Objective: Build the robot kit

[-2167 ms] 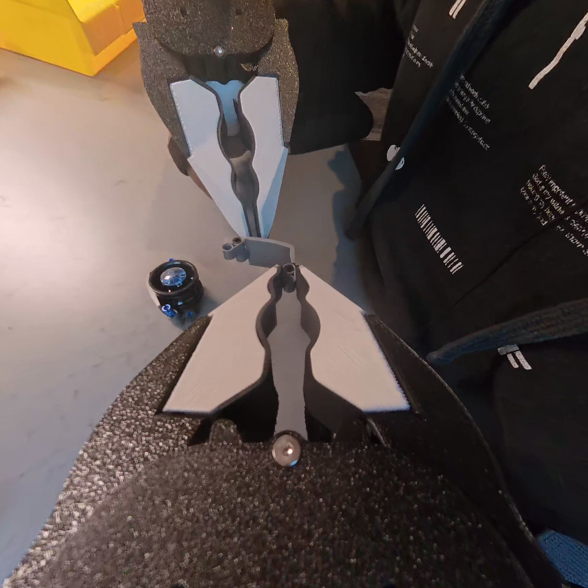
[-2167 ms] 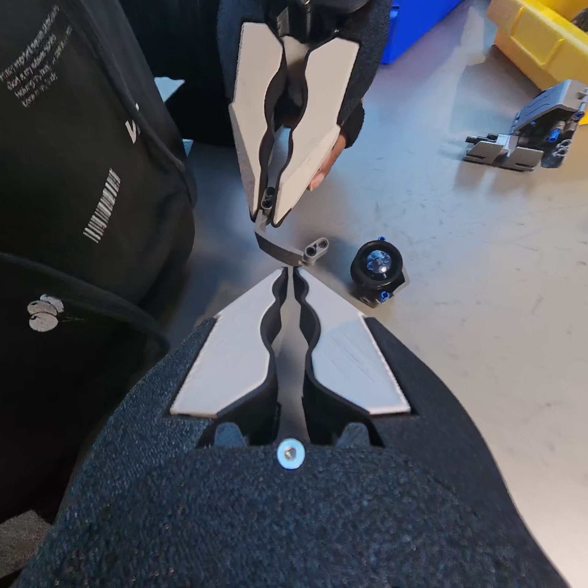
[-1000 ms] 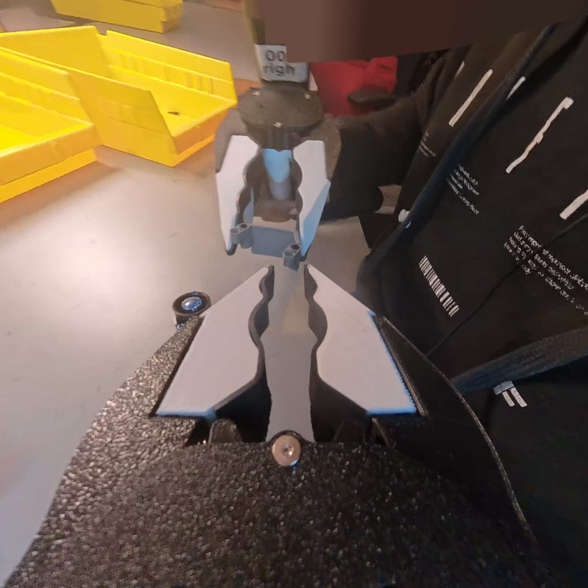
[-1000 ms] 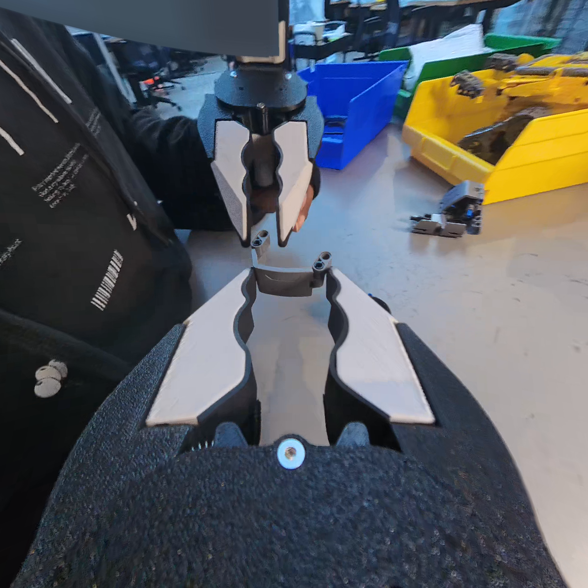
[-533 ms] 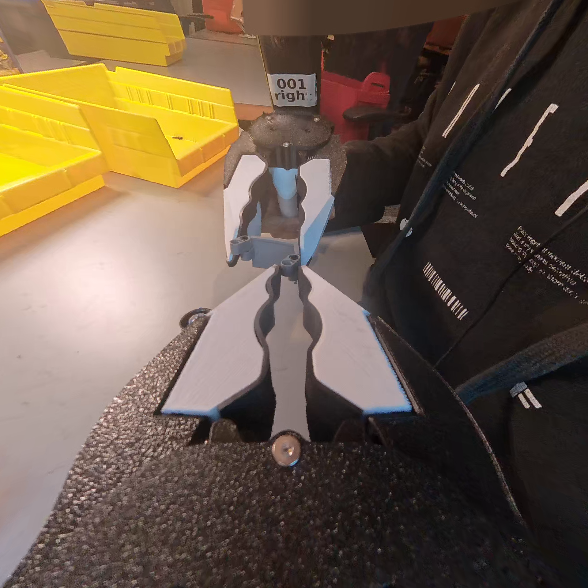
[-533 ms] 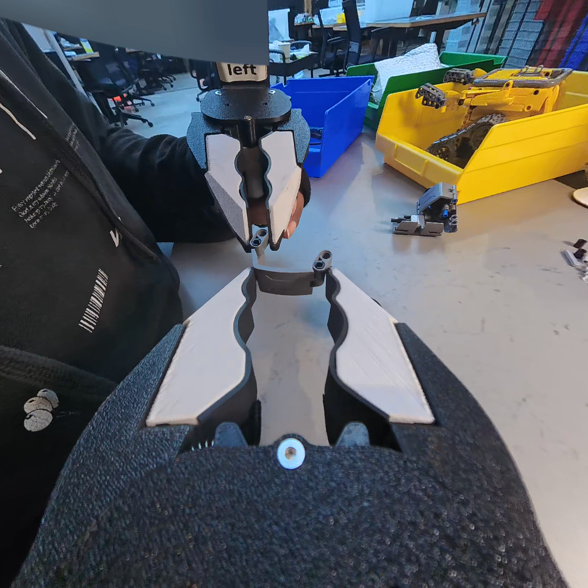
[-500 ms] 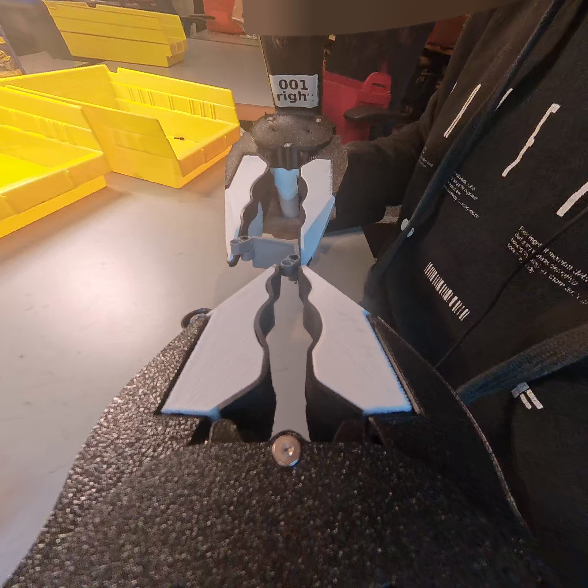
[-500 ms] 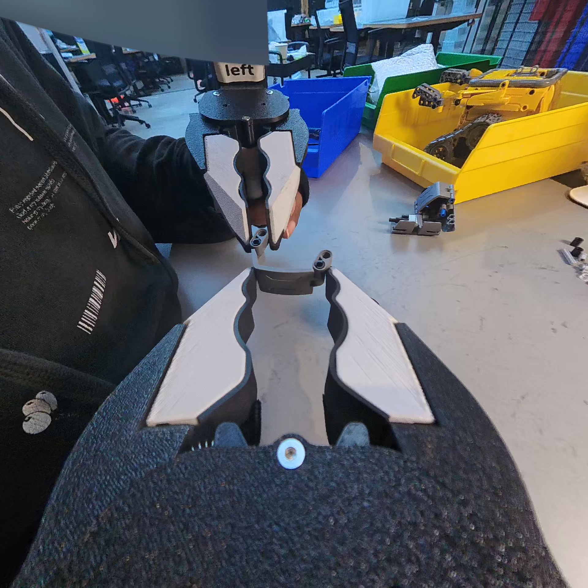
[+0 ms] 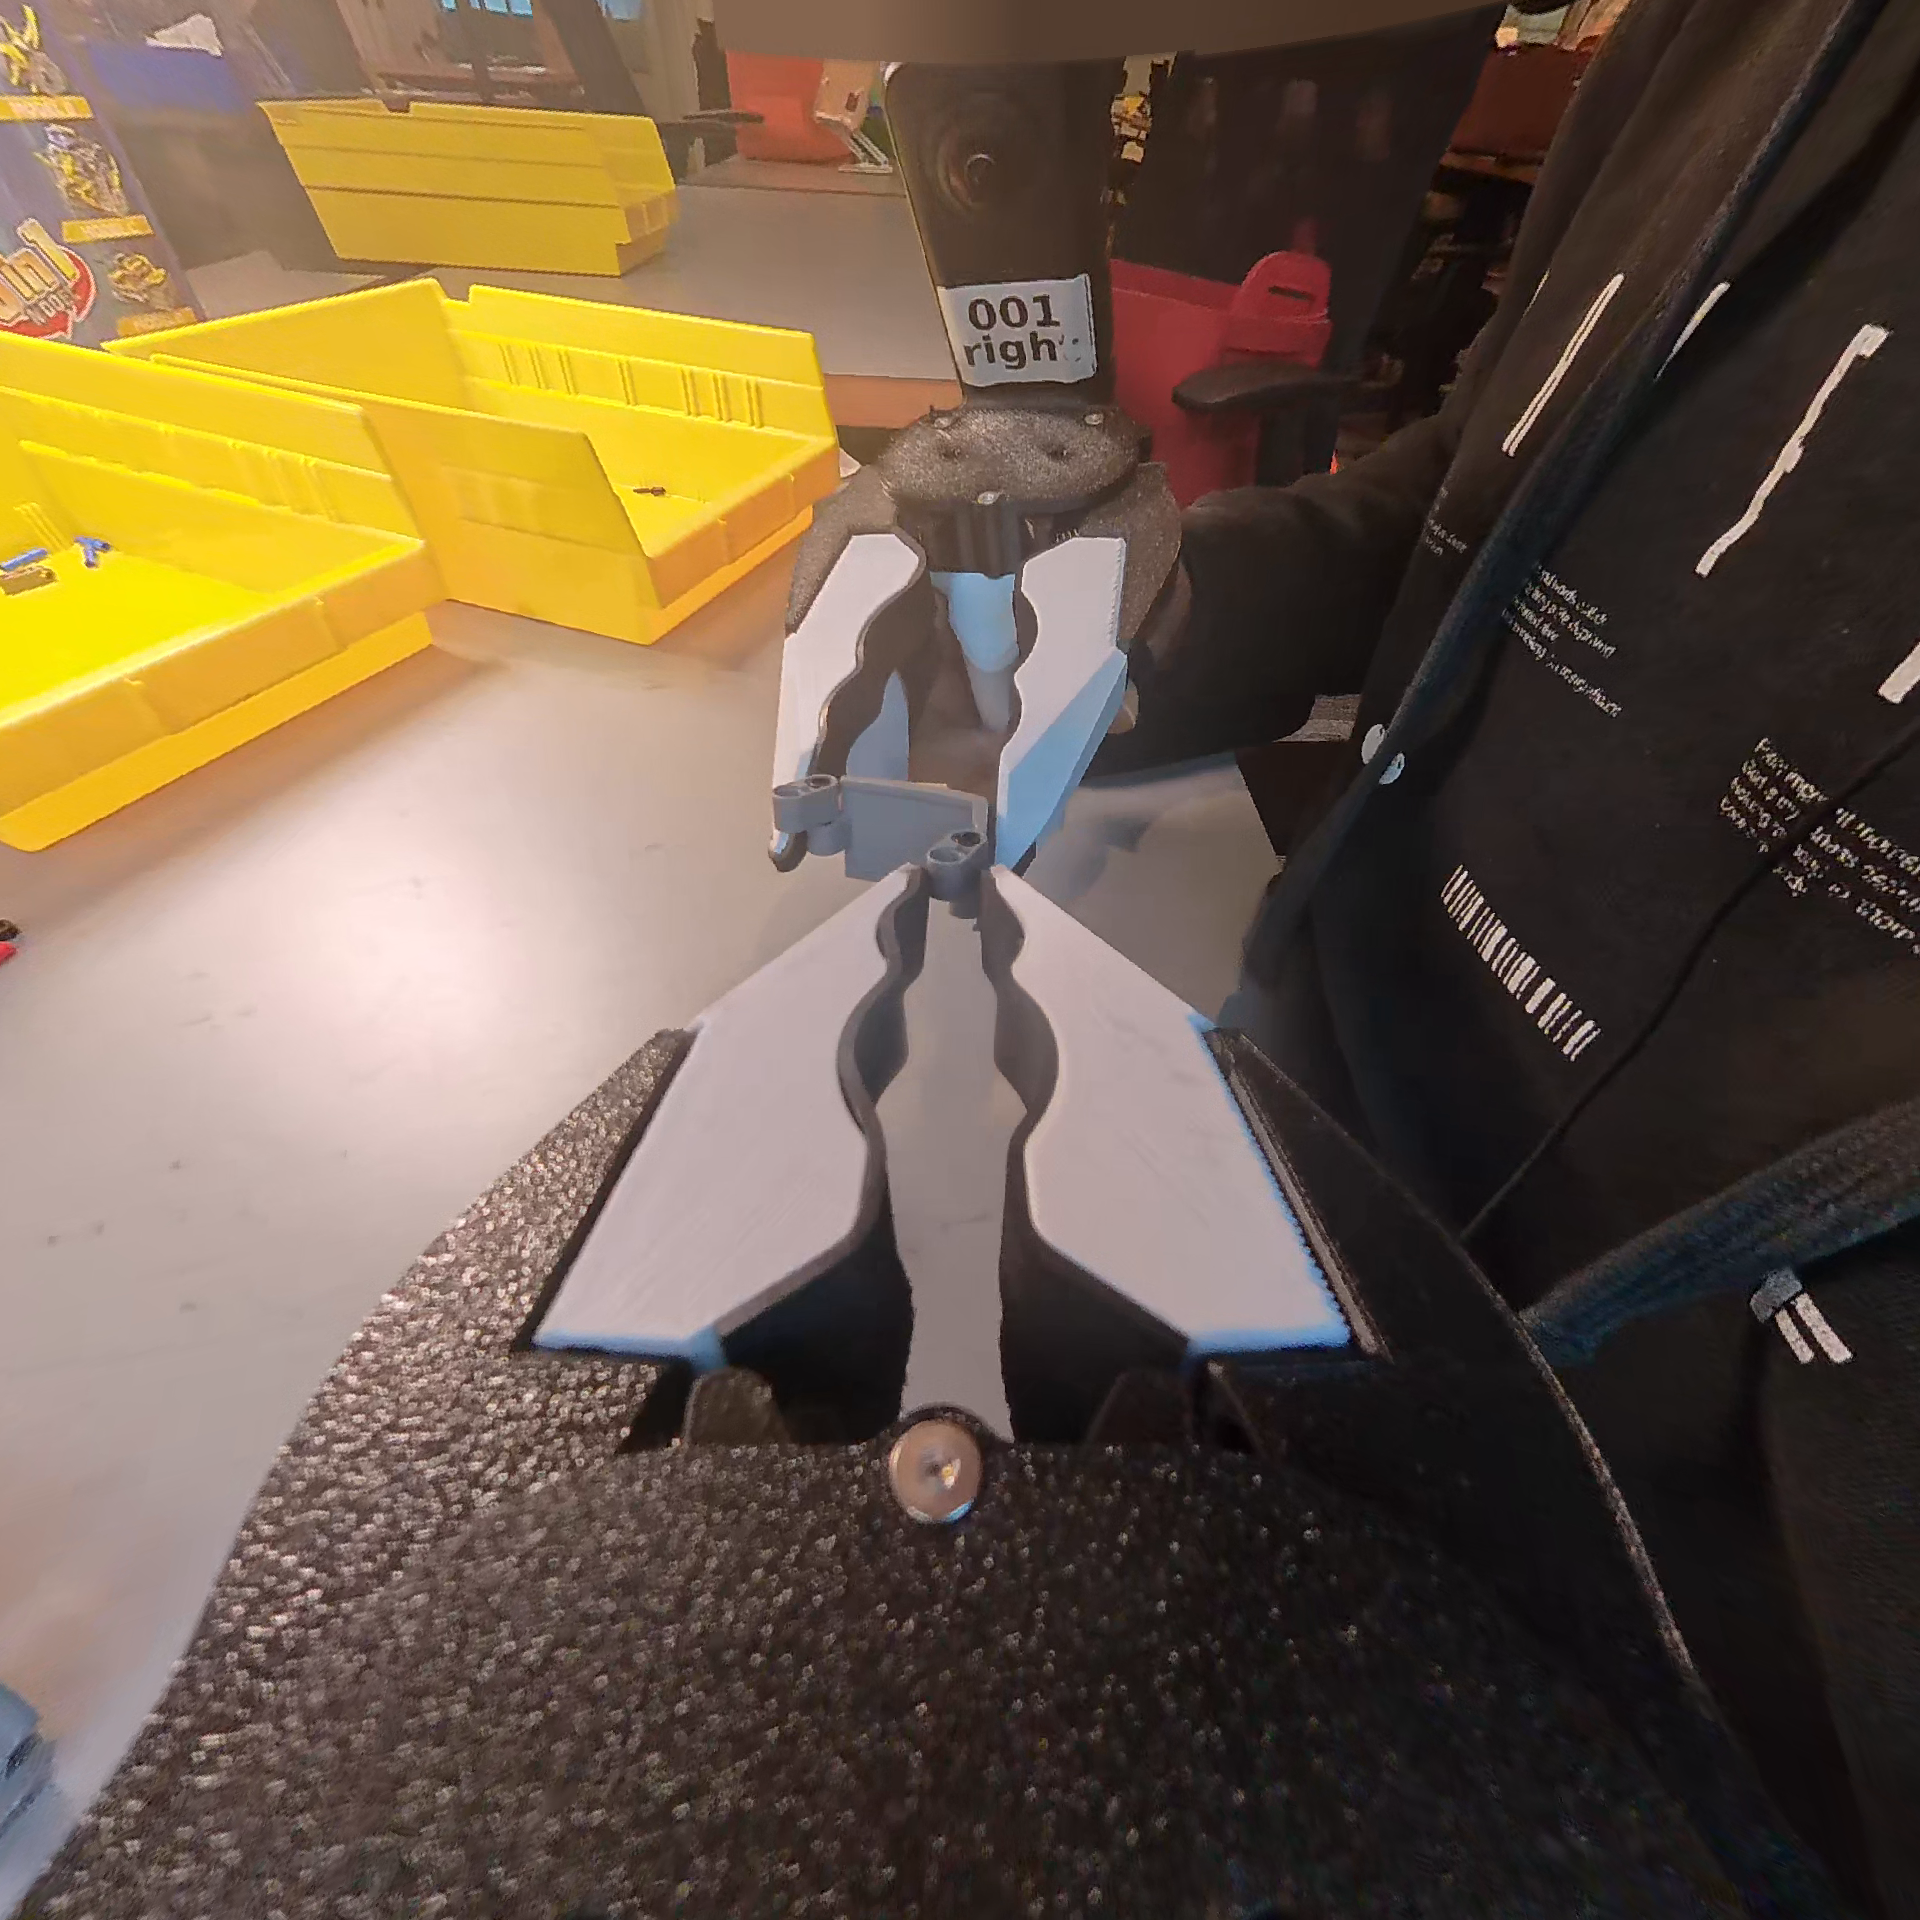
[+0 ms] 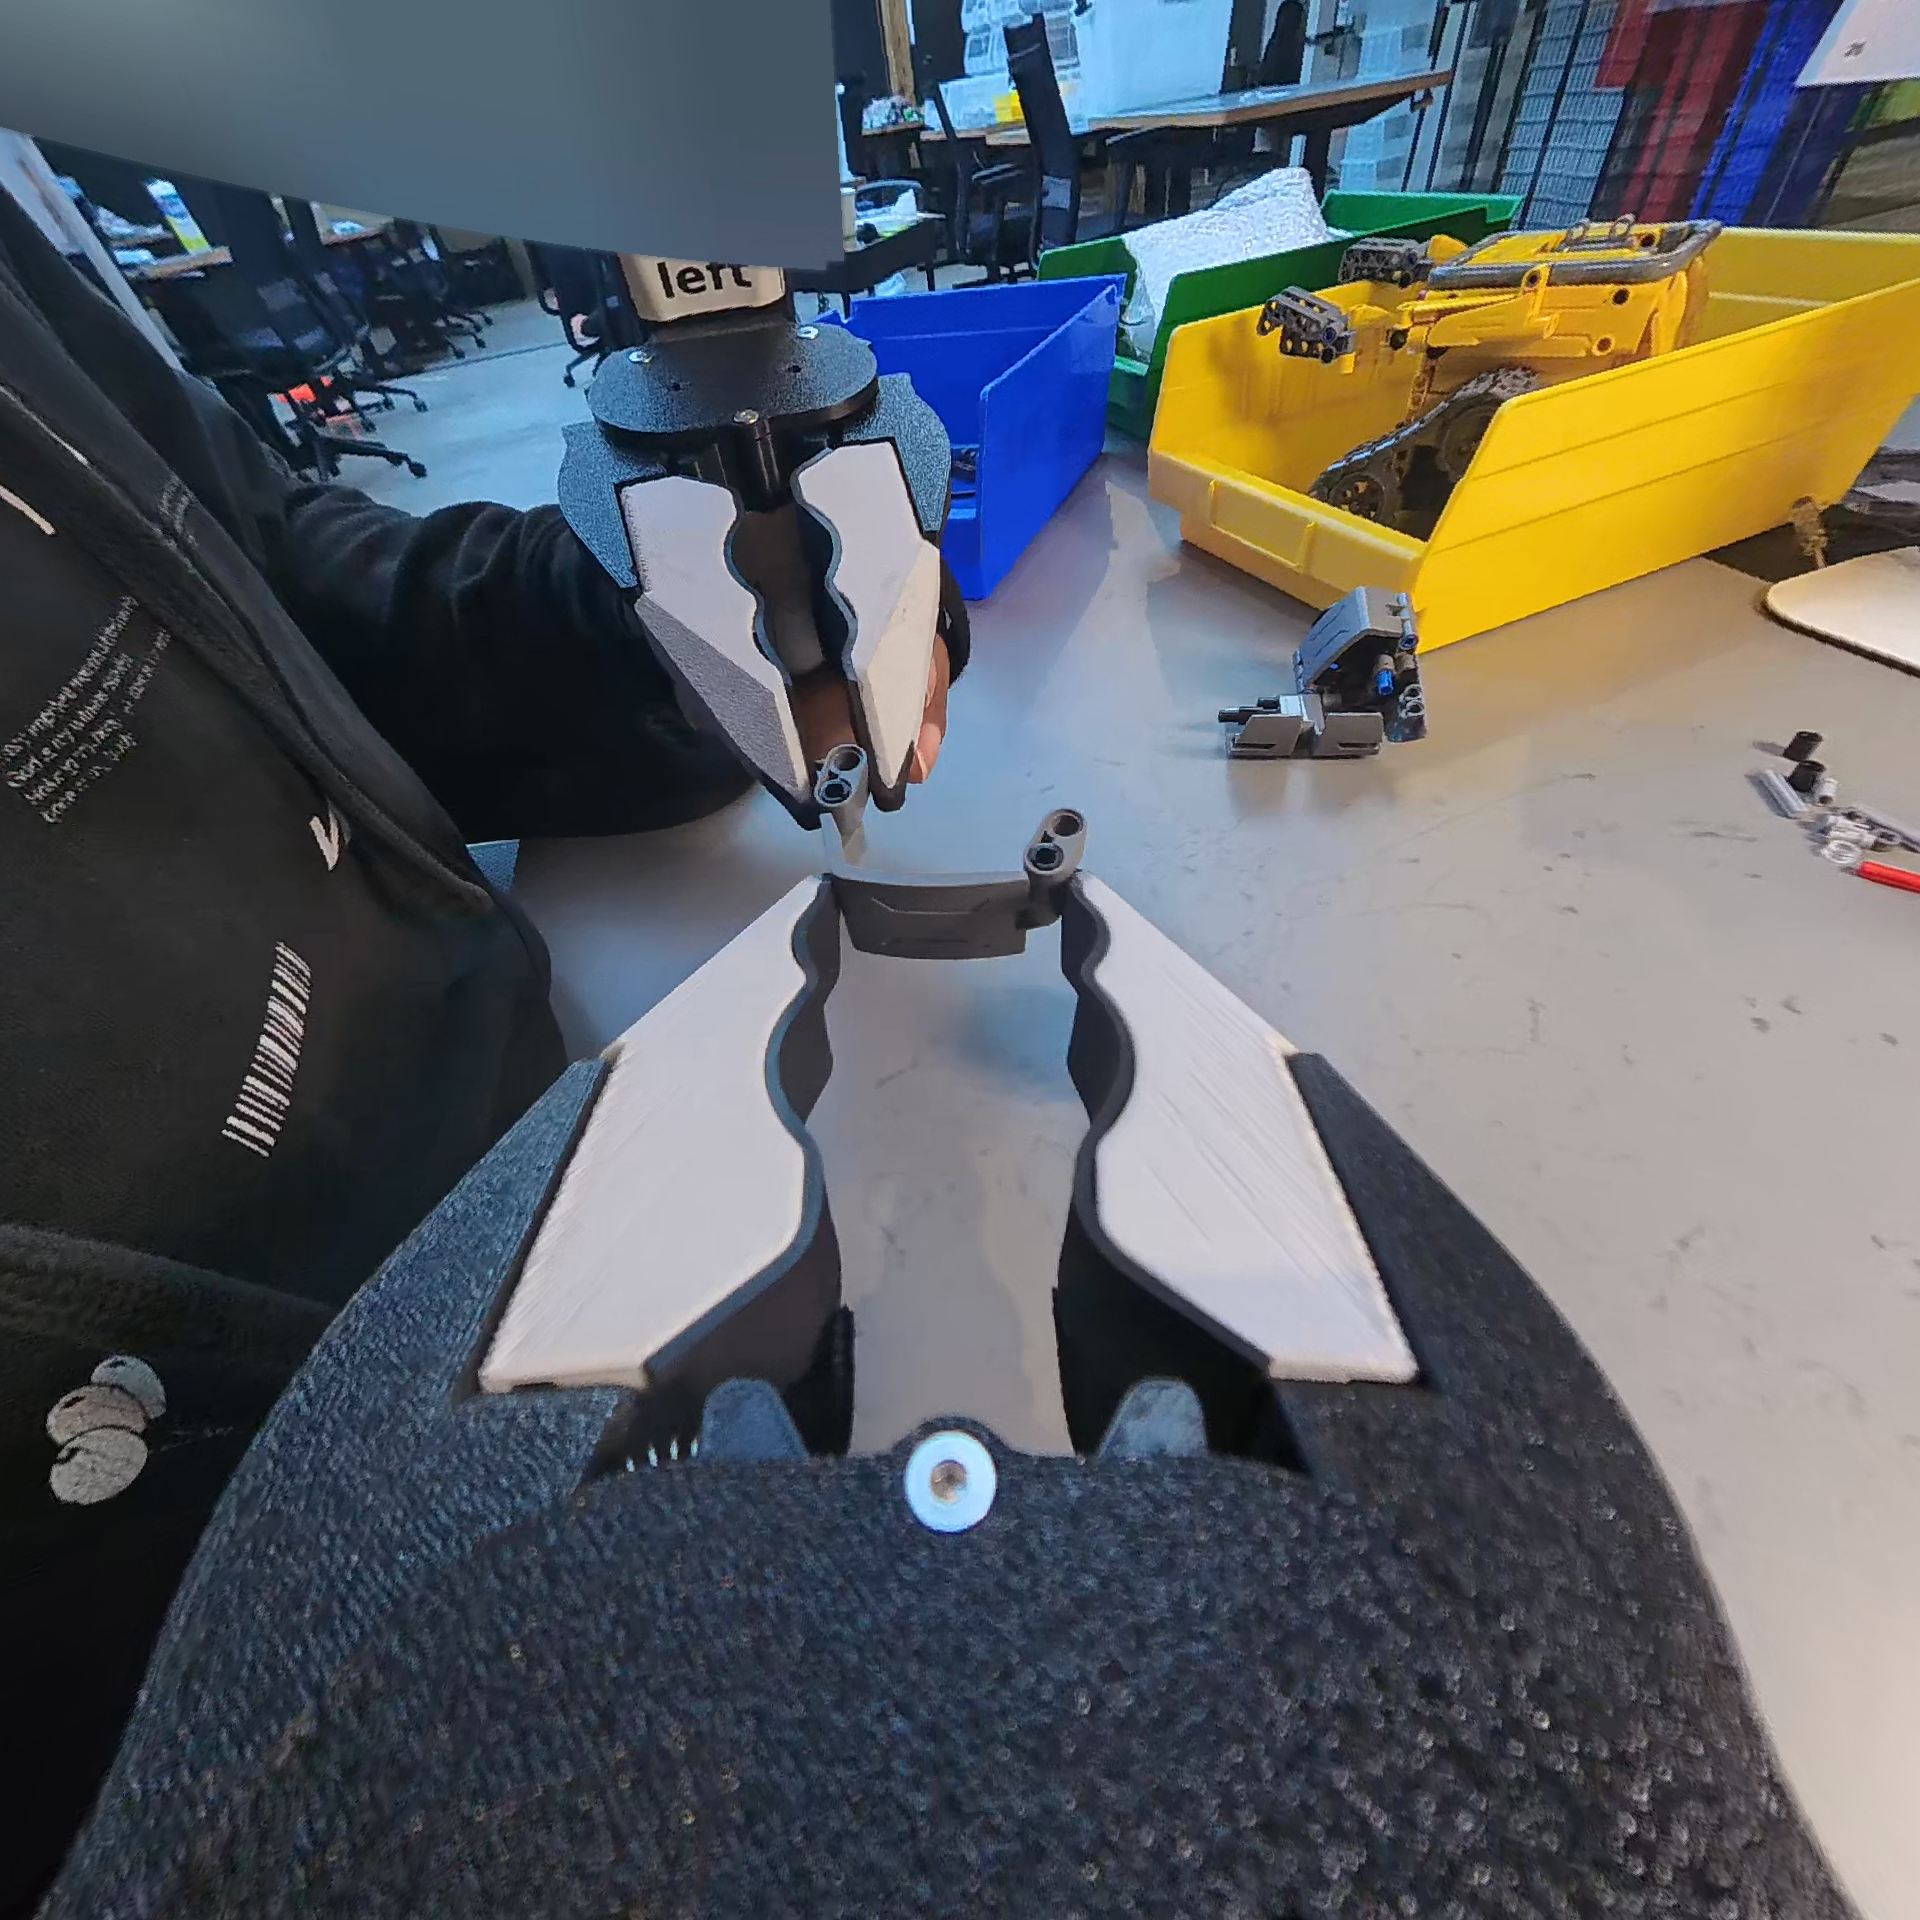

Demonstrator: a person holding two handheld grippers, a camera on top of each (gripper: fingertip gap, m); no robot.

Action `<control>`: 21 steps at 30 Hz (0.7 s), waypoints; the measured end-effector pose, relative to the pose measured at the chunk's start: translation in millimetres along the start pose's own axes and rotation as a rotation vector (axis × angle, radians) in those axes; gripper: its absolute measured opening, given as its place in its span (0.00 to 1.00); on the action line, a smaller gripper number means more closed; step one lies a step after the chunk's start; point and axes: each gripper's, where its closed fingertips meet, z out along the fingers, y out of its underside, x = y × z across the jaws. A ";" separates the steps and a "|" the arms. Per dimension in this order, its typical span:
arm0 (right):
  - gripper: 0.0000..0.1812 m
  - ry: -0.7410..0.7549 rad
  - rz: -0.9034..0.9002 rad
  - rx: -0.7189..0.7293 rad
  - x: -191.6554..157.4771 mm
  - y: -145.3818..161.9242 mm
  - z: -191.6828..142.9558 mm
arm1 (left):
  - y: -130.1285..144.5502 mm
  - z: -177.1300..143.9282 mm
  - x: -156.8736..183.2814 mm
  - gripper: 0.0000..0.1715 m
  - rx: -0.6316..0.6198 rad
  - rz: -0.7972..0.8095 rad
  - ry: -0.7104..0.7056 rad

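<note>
While both tools hang above the grey surface [image 10: 1455,987], the right tool [image 10: 948,902] grips a grey panel piece [image 10: 940,914] across its width between its fingertips, and the left tool [image 9: 951,883] pinches that piece's pin-hole lug, jaws nearly closed. Yellow bins [image 9: 582,488] sit left; a yellow bin [image 10: 1558,457] with a tracked model, a blue bin [image 10: 1018,416] and a small grey assembly [image 10: 1330,696] lie right.

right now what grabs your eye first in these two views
Mid-air above the grey table, both tongs hold one grey plastic panel: the right tongs span its width, the left tongs pinch one end. Behind sits a yellow bin with a yellow toy digger, beside a blue bin.
</note>
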 end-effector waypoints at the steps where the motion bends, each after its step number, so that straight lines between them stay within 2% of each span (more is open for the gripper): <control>1: 0.23 -0.001 0.001 -0.001 -0.1 0.3 0.1 | 0.2 0.0 0.0 0.05 -0.001 -0.004 0.004; 5: 0.23 0.032 -0.001 -0.001 5.7 0.5 -0.3 | 0.5 0.3 -6.2 0.06 0.006 -0.040 -0.023; 8: 0.23 0.108 0.030 0.013 19.7 -0.8 -3.4 | 0.6 -4.0 -16.7 0.10 0.007 -0.060 -0.086; 12: 0.23 0.217 0.123 0.103 33.6 -11.5 -7.7 | 8.5 3.0 -27.8 0.11 0.005 -0.153 -0.169; 16: 0.23 0.199 0.157 0.189 23.8 -19.3 -2.8 | -11.4 1.2 -22.5 0.10 0.164 -0.281 -0.071; 18: 0.23 0.158 0.185 0.222 18.4 -20.8 -1.7 | -17.5 -1.9 -17.1 0.05 0.190 -0.296 -0.010; 21: 0.23 0.093 0.212 0.252 10.6 -23.6 -1.6 | -22.7 -3.5 -10.1 0.04 0.205 -0.307 0.061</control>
